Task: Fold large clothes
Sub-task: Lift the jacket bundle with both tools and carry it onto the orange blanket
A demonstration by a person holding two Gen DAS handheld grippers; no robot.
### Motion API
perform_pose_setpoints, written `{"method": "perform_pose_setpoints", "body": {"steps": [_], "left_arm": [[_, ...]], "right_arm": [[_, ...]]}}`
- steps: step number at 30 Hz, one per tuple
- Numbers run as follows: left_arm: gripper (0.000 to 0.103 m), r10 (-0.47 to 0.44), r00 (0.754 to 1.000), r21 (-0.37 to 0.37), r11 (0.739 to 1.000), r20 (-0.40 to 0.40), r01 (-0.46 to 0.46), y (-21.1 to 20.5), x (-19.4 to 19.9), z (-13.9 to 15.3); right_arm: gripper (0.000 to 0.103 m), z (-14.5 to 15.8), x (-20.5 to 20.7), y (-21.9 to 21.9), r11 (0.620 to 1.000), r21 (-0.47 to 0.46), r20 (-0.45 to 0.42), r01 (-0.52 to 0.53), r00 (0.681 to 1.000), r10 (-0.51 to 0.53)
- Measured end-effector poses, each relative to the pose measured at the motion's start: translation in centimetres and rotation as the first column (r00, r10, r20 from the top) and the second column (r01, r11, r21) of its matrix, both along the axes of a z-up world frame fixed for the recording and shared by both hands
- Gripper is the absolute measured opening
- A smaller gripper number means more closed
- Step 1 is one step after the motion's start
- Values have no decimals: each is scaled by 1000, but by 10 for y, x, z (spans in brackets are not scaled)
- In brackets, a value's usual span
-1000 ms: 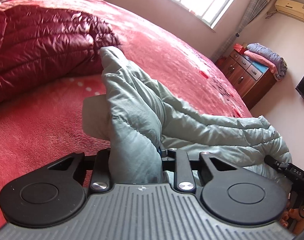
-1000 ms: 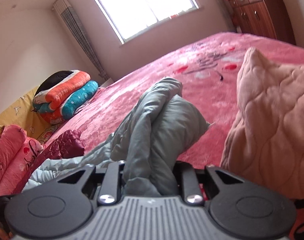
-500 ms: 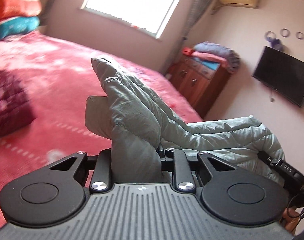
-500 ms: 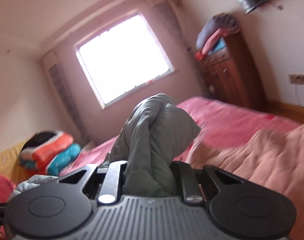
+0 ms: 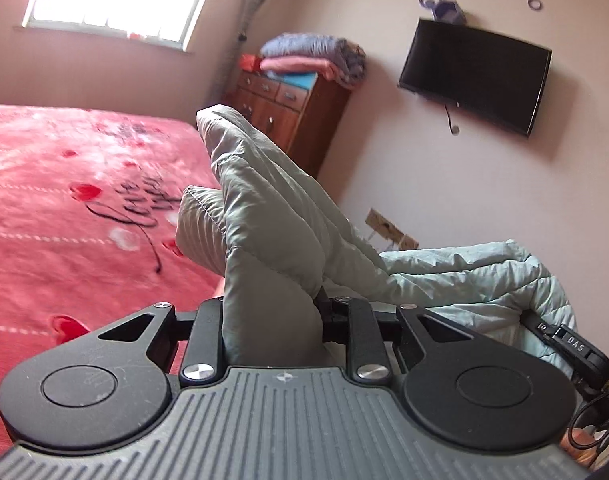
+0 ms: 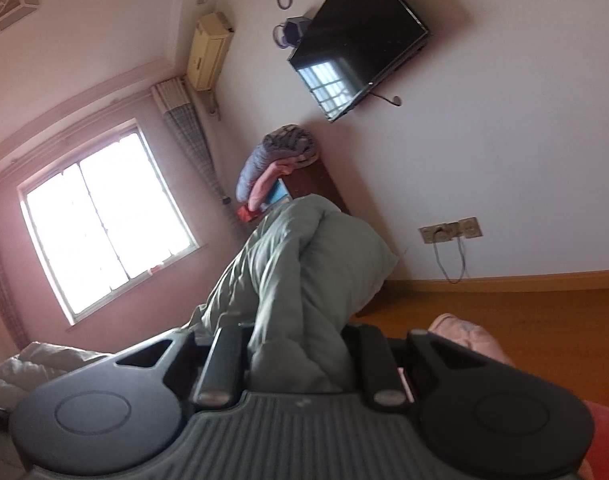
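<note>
A pale green quilted jacket [image 5: 264,216] is lifted off the red bed [image 5: 64,200]. My left gripper [image 5: 272,320] is shut on a bunched corner of it, and the fabric stands up thick between the jaws. The rest of the jacket trails right toward the other gripper's handle [image 5: 572,352]. In the right wrist view my right gripper [image 6: 296,344] is shut on another bunched fold of the green jacket [image 6: 312,264], which rises in front of the lens. That view is tilted toward the wall. The fingertips of both grippers are hidden by cloth.
A wooden dresser [image 5: 296,112] with folded blankets [image 5: 312,56] stands by the wall beside the bed. A black TV [image 5: 476,76] hangs on the wall, a window [image 6: 104,220] is at the left. A pink quilted garment [image 6: 468,336] lies low right, above orange floor [image 6: 524,308].
Both grippers swung right and upward with the jacket still clamped. The dark red quilt and pillows left the views; dresser, TV and wall came in. The right view rolled.
</note>
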State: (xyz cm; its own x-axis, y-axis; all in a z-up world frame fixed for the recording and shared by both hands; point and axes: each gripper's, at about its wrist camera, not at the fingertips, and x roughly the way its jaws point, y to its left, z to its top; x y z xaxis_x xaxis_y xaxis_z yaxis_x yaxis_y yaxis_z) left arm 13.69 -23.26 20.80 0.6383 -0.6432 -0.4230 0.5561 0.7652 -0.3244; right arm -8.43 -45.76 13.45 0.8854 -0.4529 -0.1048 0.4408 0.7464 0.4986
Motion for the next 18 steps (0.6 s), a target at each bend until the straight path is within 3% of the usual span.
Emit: {"method": "perform_pose_setpoints", "body": {"steps": [3,8,11,13,16,18], "left_arm": [[26,-8,999,38,999,-37,10,-27,15,-24],[30,14,997,83,997,-81,-7,-35,37,-51],[39,25,995,97,995,-92,-16,-30,44,-55],[52,32,995,105,994,-97,-21,-32,47,-55],[62,36,994,112,993,-102,-25,-28,37,-56],[74,46,994,117,993,-100,-34,-23,34,-54]], "right_arm": [[17,-13,1,-13,998,8,-48,57,997,-56],[19,-32,8,-21,995,0,-132,96,987,-95],[23,-37,9,-21,994,-14,-162,109,981,-109],[26,-39,9,-20,993,-8,-182,117,976,-117],[35,-43,12,-26,991,31,-198,127,973,-118],[42,-42,10,-28,989,56,-191,139,973,-126]]}}
